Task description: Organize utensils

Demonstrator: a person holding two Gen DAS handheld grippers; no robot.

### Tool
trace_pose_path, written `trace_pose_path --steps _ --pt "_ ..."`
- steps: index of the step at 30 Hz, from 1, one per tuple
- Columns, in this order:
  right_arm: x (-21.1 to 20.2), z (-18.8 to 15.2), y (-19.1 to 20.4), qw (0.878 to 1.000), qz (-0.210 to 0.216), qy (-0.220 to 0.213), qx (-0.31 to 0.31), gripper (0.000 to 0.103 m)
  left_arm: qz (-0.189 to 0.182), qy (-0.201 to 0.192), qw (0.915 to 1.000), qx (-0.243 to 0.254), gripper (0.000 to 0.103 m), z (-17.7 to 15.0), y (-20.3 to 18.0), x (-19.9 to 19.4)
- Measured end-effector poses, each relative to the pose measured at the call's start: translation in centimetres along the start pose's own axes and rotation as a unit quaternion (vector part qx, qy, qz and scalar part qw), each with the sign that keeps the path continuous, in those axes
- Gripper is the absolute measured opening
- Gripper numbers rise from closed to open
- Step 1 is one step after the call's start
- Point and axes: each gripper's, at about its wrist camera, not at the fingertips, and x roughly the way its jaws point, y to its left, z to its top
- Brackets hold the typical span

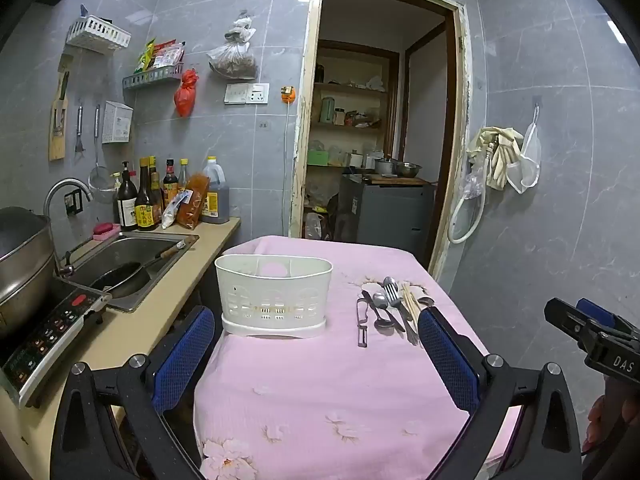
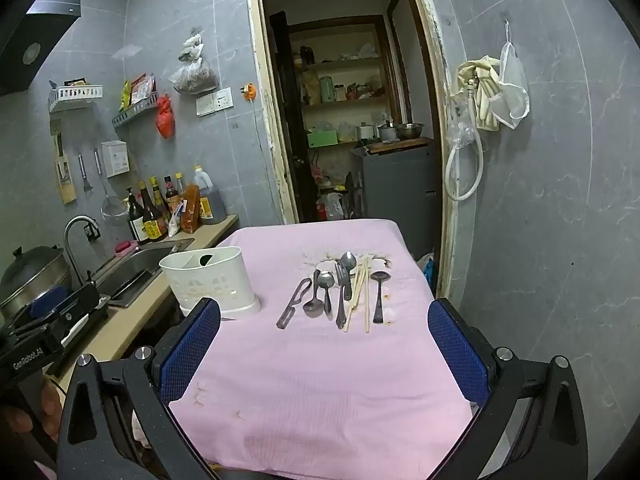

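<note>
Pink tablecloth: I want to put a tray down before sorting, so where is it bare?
The pink tablecloth is bare across its near half, short of the white caddy and the utensil row. A narrower bare strip lies between the caddy and the peeler. The far middle, around the utensils, is crowded.

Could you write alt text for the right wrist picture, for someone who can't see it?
Utensils lie in a row on a pink tablecloth, with a white holder to their left. The open right claw frames the cloth, gripping nothing.
</note>
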Motion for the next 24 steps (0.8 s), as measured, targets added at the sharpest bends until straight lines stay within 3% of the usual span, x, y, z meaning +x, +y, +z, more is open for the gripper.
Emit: trace_pose_path --steps 24 --pt "-0.50 -0.21 -0.08 1.000 0.000 0.000 -0.001 0.102 -0.004 -0.004 1.0000 0.000 0.102 0.40 0.26 -0.73"
